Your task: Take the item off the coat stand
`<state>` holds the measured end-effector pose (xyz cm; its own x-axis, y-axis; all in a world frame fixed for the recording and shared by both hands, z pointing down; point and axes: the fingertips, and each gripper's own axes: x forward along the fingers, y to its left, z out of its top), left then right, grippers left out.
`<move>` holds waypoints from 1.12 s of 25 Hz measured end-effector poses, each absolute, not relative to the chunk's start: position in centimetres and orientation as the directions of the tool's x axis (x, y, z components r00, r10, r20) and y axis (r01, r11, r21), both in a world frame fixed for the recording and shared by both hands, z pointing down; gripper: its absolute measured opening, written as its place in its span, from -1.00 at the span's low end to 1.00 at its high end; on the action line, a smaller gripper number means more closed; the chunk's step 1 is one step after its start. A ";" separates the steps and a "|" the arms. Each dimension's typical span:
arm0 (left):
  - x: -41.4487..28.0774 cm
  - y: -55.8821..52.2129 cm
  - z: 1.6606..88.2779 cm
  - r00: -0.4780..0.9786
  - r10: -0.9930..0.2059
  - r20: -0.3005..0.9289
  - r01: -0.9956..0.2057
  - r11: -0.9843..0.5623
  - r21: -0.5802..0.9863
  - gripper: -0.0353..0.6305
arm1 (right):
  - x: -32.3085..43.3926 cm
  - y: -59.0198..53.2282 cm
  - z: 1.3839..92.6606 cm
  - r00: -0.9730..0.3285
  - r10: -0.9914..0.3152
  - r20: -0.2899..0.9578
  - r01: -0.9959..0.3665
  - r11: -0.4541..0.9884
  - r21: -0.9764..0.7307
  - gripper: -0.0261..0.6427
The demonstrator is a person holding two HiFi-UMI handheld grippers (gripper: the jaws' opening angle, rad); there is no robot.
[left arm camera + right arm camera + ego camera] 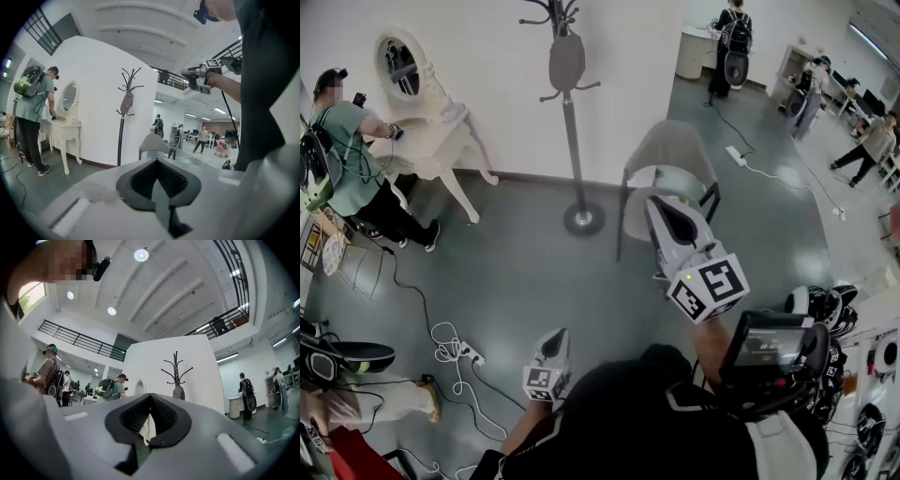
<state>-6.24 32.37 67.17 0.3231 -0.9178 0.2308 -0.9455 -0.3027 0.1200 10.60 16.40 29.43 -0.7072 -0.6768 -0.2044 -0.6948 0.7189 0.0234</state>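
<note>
1 item (567, 61) on stand (573, 155), axis vert.

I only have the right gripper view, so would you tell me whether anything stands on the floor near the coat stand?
Observer: Yes, a grey chair stands close beside the coat stand, at its right in the head view.
Operator: Thank you; is the left gripper carrying anything?
Observer: No, the left gripper is shut with nothing between its jaws.
Operator: Are there any cables underfoot?
Observer: A coiled white cable lies on the floor at the lower left of the head view.
</note>
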 end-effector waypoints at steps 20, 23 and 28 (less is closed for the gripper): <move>-10.6 27.0 66.9 0.213 -0.950 0.230 -0.972 -0.181 0.153 -0.76 | 7.5 9.0 28.7 -0.737 -0.640 -0.216 -0.658 0.753 0.011 -0.89; -10.8 25.4 67.8 0.215 -0.945 0.248 -0.974 -0.187 0.129 -0.76 | 7.5 6.8 28.3 -0.741 -0.634 -0.222 -0.653 0.757 0.022 -0.89; -10.5 21.8 68.2 0.203 -0.943 0.262 -0.973 -0.164 0.164 -0.76 | 7.4 3.2 28.2 -0.770 -0.597 -0.225 -0.616 0.787 0.022 -0.89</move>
<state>-10.47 21.83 68.24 0.2033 -0.9434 0.2620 -0.9728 -0.1641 0.1637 7.38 3.24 28.18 -0.7702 -0.5968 -0.2249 -0.6164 0.7871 0.0225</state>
